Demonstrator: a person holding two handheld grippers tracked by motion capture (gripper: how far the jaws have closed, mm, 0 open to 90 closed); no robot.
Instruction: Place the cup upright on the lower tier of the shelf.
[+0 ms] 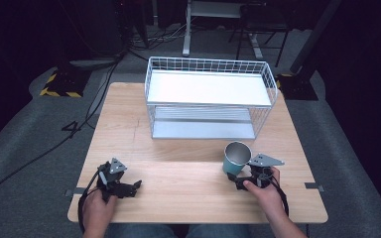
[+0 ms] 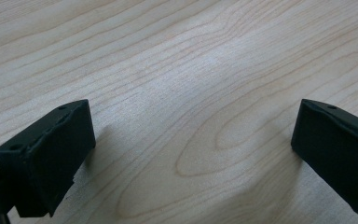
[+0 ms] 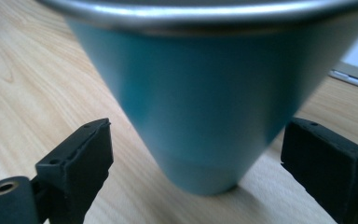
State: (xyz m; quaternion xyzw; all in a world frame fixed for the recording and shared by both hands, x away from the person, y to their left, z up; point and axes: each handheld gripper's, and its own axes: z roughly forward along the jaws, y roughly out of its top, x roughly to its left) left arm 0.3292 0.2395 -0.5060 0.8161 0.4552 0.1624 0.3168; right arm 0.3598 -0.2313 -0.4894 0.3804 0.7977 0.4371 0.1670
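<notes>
A: Item one, the work surface?
B: Table [image 1: 178,173], pale wood with long wavy grain, rectangular with rounded corners, matt finish.

A: Item two?
B: Wire rack [image 1: 209,96], white, box-shaped, open grid walls, two flat smooth shelves. It stands at 12 o'clock on the table, toward the far edge.

A: Item three?
B: Cup [image 1: 237,158], teal outside, bare grey metal at the rim and inside, a cone narrowing to a small round base. Upright on the wood at about 4 o'clock from the table's centre, near the rack's front.

A: Grippers?
B: Right gripper [image 3: 198,172], black blocky jaws with a grey three-cornered plate on top, held in the right hand [image 1: 265,191]. Its jaws stand spread either side of the cup's lower wall, with a gap on each side; nothing is grasped. Left gripper [image 2: 193,154], same make, in the left hand [image 1: 99,206] at 8 o'clock, low over bare wood, jaws wide apart and holding nothing.

A: Beyond the table?
B: Grey carpet [image 1: 25,144], dark cables trailing at 10 o'clock.
</notes>
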